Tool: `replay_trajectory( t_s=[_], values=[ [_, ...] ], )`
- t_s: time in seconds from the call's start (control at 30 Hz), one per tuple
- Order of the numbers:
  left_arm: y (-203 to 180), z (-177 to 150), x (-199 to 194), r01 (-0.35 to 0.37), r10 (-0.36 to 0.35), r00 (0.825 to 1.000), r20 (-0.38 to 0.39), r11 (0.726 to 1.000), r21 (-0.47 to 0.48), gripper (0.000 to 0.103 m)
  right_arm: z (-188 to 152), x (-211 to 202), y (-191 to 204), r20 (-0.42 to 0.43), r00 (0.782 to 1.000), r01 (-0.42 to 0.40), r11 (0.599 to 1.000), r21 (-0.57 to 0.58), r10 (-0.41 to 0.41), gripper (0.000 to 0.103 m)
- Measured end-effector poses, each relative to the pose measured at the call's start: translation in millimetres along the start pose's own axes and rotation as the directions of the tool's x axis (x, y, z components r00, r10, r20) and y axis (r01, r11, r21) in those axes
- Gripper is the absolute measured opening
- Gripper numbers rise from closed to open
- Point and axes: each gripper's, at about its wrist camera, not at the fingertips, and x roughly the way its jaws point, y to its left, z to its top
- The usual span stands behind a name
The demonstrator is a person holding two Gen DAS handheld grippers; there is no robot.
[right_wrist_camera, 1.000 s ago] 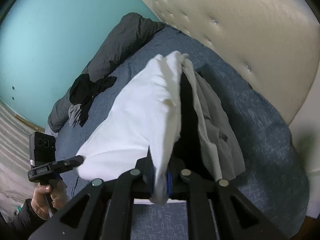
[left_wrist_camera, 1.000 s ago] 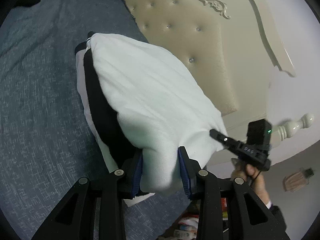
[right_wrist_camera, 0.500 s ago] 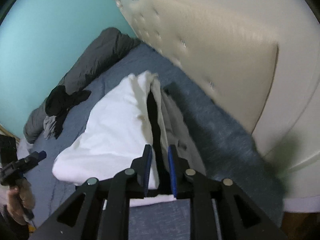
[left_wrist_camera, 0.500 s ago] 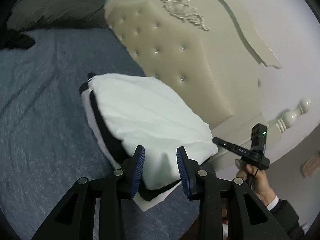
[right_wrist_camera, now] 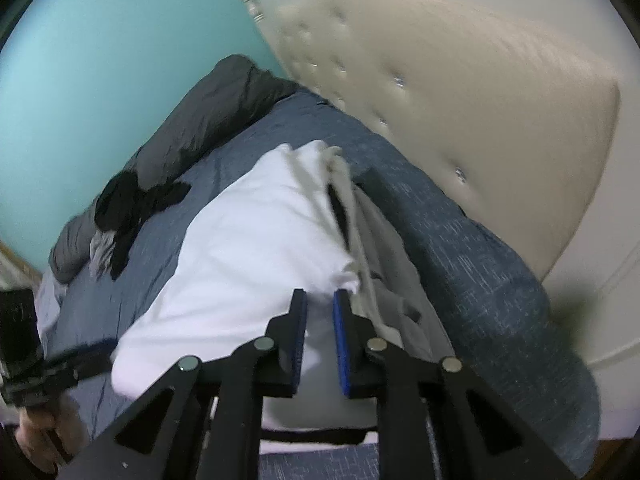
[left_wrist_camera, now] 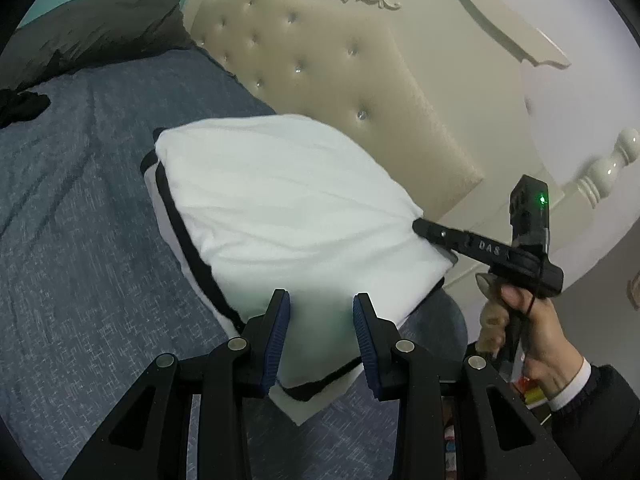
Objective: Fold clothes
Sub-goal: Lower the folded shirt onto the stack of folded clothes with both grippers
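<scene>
A white garment (left_wrist_camera: 280, 200) with black trim lies folded on the blue bed cover (left_wrist_camera: 80, 240), close to the headboard. My left gripper (left_wrist_camera: 320, 300) sits at its near edge, and a thick fold fills the gap between the blue pads. My right gripper (left_wrist_camera: 418, 226), held by a hand (left_wrist_camera: 520, 328), pinches the garment's right corner. In the right wrist view the garment (right_wrist_camera: 248, 260) runs away from me, with white cloth between the closing jaws of my right gripper (right_wrist_camera: 320, 294). My left gripper (right_wrist_camera: 110, 354) shows blurred at the lower left.
A cream tufted headboard (left_wrist_camera: 340, 80) rises just behind the garment, and a bedpost (left_wrist_camera: 608, 164) stands at the right. At the far side lie a dark grey duvet roll (right_wrist_camera: 208, 120) and a black piece of clothing (right_wrist_camera: 124, 208). A grey layer (right_wrist_camera: 400, 272) lies under the white garment.
The garment has come down from a raised, bulging hold and now lies flatter on the bed. My left gripper has drawn back and rolled. The right jaws parted slightly, then narrowed again.
</scene>
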Motion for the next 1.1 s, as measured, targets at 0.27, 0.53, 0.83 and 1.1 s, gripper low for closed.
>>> replay_trajectory(
  t_s=[0.27,0.53,0.83,1.1],
  values=[
    [0,-3,6,-0.006,0.006,1.0,0.003,1.0,0.003,0.035,10,-6,7,0.039,0.999,0.018,1.0,-0.015,-0.017,0.011],
    [-1,-5,7,-0.02,0.02,1.0,0.004,1.0,0.02,0.035,43,15,39,-0.007,1.0,0.027,0.994,-0.107,-0.028,0.011],
    [-2,-7,8,-0.015,0.015,1.0,0.002,0.999,0.029,0.035,43,21,0,0.014,0.991,0.132,0.991,0.033,-0.132,0.011],
    [-1,-7,9,-0.013,0.013,1.0,0.003,1.0,0.028,0.035,23,3,27,0.033,0.999,0.019,0.996,-0.083,-0.016,0.01]
  ],
)
